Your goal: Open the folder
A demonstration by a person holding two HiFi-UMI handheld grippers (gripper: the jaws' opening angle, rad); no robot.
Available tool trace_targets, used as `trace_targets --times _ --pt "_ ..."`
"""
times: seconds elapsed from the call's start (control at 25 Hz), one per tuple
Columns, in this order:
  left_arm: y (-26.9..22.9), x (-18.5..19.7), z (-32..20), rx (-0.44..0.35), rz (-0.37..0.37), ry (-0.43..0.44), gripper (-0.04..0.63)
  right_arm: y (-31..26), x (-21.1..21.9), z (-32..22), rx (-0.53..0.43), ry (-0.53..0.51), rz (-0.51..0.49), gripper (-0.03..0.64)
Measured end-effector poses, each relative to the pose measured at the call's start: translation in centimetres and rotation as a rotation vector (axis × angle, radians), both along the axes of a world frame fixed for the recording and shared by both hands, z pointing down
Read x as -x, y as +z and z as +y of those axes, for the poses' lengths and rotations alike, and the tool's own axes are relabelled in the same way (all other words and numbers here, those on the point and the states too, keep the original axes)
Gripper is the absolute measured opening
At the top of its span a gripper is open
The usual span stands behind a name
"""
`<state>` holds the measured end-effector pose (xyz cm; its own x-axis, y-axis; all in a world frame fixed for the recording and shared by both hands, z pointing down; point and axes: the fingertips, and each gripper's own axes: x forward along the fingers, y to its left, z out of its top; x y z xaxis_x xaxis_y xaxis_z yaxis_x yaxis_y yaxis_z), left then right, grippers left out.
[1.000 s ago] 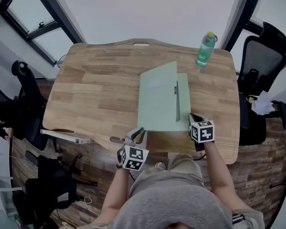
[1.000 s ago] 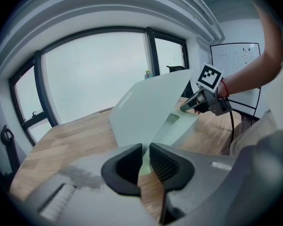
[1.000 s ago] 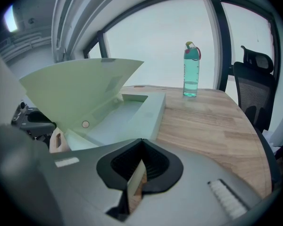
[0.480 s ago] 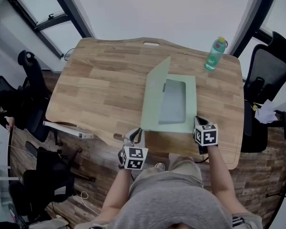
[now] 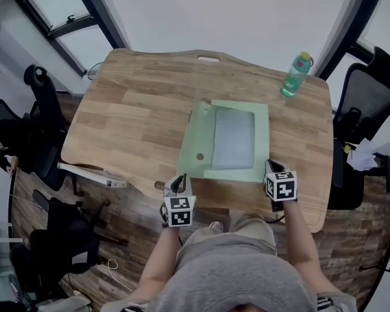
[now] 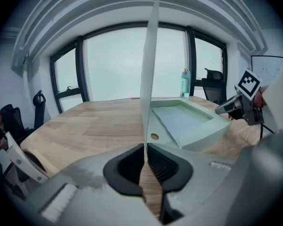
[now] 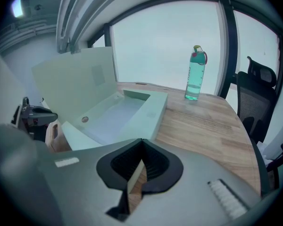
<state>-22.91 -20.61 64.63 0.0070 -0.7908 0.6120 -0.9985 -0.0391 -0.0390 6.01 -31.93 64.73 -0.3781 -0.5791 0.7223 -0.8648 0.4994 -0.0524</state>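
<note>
A pale green box folder (image 5: 234,138) lies open on the wooden table (image 5: 136,109), its grey inside showing. Its cover (image 5: 194,149) is swung out to the left and stands raised off the table. My left gripper (image 5: 180,182) is shut on the cover's near edge; in the left gripper view the cover (image 6: 150,69) runs edge-on up from the closed jaws of the left gripper (image 6: 145,149). My right gripper (image 5: 270,166) is at the folder's near right corner. The right gripper view shows the right gripper (image 7: 140,161) shut on a pale edge of the folder (image 7: 113,114).
A green water bottle (image 5: 296,74) stands at the table's far right corner. Black office chairs stand to the left (image 5: 42,103) and right (image 5: 367,90) of the table. The table's near edge (image 5: 247,203) runs just under both grippers. Windows lie behind the table.
The cover has swung from over the base out to the left, baring the grey inside. My left gripper moved left with it. The right gripper stayed at the near right corner.
</note>
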Motion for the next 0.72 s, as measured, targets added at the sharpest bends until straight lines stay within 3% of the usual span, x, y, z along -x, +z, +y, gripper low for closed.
trace_targets --times 0.32,0.72 --pt "1.1 2.4 -0.2 0.029 0.045 -0.122 0.055 -0.1 0.1 -0.2 0.001 0.004 -0.001 0.003" --pt "4.1 4.7 0.6 0.116 0.04 -0.233 0.136 -0.1 0.0 0.0 0.006 0.009 0.006 0.003"
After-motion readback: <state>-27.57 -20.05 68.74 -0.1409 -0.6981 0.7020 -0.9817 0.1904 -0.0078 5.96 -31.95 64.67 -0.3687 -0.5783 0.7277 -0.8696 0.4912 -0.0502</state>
